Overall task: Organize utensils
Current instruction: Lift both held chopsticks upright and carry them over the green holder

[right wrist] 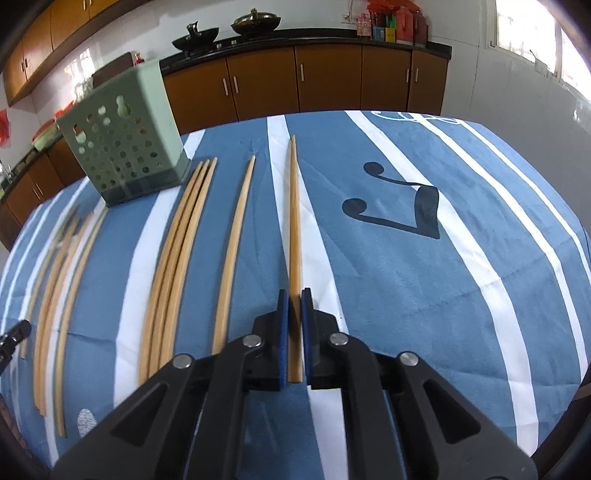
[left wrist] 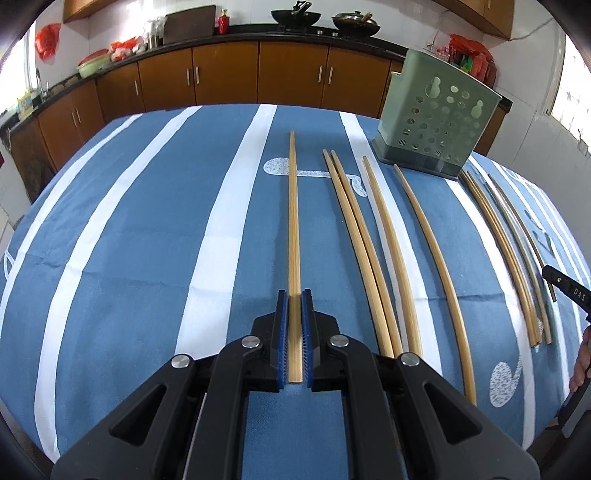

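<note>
Several bamboo chopsticks lie in a row on the blue striped tablecloth [left wrist: 147, 258]. My left gripper [left wrist: 295, 295] is shut on a chopstick [left wrist: 293, 221] that points straight ahead. My right gripper [right wrist: 295, 295] is shut on another chopstick [right wrist: 294, 221], also pointing ahead. A green perforated utensil holder [left wrist: 432, 118] stands upright at the far right of the left wrist view and at the far left of the right wrist view [right wrist: 125, 136]. Loose chopsticks [left wrist: 373, 243] lie right of my left gripper, and others [right wrist: 177, 258] lie left of my right gripper.
Brown kitchen cabinets [left wrist: 221, 74] with a dark counter run behind the table. Two woks [left wrist: 325, 18] sit on the stove. The right gripper's tip [left wrist: 565, 288] shows at the right edge of the left wrist view. The tablecloth [right wrist: 443, 258] has a music-note print.
</note>
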`<move>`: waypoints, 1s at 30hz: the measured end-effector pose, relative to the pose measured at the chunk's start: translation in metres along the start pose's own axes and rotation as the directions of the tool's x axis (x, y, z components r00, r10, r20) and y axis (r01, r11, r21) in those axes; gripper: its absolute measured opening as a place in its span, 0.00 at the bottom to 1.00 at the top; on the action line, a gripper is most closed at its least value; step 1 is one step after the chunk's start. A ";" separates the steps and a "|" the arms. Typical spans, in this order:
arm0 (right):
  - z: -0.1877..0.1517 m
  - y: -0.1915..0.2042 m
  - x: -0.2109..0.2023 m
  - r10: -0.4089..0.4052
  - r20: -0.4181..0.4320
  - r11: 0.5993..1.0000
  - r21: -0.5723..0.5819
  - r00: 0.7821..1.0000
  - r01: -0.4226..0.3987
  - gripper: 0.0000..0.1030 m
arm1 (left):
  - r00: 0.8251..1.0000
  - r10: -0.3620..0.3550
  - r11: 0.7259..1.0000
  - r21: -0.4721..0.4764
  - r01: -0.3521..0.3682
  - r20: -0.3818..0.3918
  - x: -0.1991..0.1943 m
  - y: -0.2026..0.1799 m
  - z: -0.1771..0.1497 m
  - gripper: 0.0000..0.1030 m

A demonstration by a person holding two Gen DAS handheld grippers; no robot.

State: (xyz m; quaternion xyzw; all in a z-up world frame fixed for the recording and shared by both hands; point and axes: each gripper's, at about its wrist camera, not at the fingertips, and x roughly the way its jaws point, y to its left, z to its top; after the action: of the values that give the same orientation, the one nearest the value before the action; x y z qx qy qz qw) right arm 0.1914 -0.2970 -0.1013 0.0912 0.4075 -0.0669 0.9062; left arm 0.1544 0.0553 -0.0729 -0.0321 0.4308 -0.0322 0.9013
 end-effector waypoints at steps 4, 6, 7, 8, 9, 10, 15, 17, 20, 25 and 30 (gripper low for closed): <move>0.008 -0.004 -0.018 0.014 0.054 1.000 0.012 0.998 -0.014 0.08 | 0.998 -0.001 1.000 -0.005 0.002 0.059 -0.017 0.004 0.010 0.07; 0.014 -0.006 -0.027 0.020 0.085 1.000 0.019 0.996 -0.022 0.08 | 0.995 -0.002 1.000 -0.011 0.004 0.102 -0.030 0.007 0.020 0.07; 0.016 -0.007 -0.031 0.023 0.099 0.999 0.023 0.995 -0.025 0.08 | 0.993 -0.003 1.000 -0.013 0.005 0.116 -0.034 0.007 0.023 0.07; 0.019 -0.008 -0.035 0.025 0.112 0.999 0.026 0.993 -0.028 0.08 | 0.991 -0.004 1.000 -0.017 0.006 0.137 -0.040 0.008 0.028 0.07; 0.022 -0.009 -0.040 0.028 0.130 0.999 0.031 0.991 -0.032 0.08 | 0.988 -0.004 1.000 -0.019 0.007 0.156 -0.045 0.008 0.032 0.07; 0.025 -0.010 -0.044 0.030 0.144 0.999 0.034 0.989 -0.035 0.08 | 0.985 -0.004 1.000 -0.021 0.008 0.172 -0.050 0.009 0.036 0.07; 0.039 -0.015 -0.070 0.038 0.236 0.997 0.050 0.971 -0.051 0.08 | 0.964 -0.009 0.999 -0.034 0.019 0.265 -0.074 0.009 0.056 0.07; 0.046 -0.016 -0.079 0.039 0.274 0.997 0.051 0.961 -0.055 0.08 | 0.955 -0.008 0.999 -0.041 0.021 0.297 -0.082 0.011 0.063 0.07; 0.057 -0.018 -0.092 0.039 0.325 0.997 0.055 0.945 -0.060 0.08 | 0.942 -0.003 0.998 -0.053 0.022 0.336 -0.092 0.013 0.072 0.07; 0.074 -0.020 -0.107 0.034 0.383 0.996 0.058 0.923 -0.061 0.08 | 0.926 0.004 0.997 -0.068 0.023 0.378 -0.105 0.018 0.088 0.07; 0.088 -0.019 -0.114 0.030 0.413 0.997 0.050 0.910 -0.056 0.08 | 0.917 0.012 0.998 -0.066 0.016 0.398 -0.108 0.016 0.100 0.07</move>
State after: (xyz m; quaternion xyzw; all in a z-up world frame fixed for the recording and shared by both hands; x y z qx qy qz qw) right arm 0.1760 -0.3297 0.0394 0.1116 0.2029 -0.0770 0.9698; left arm 0.1652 0.0836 0.0726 -0.0689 0.2395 -0.0114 0.9684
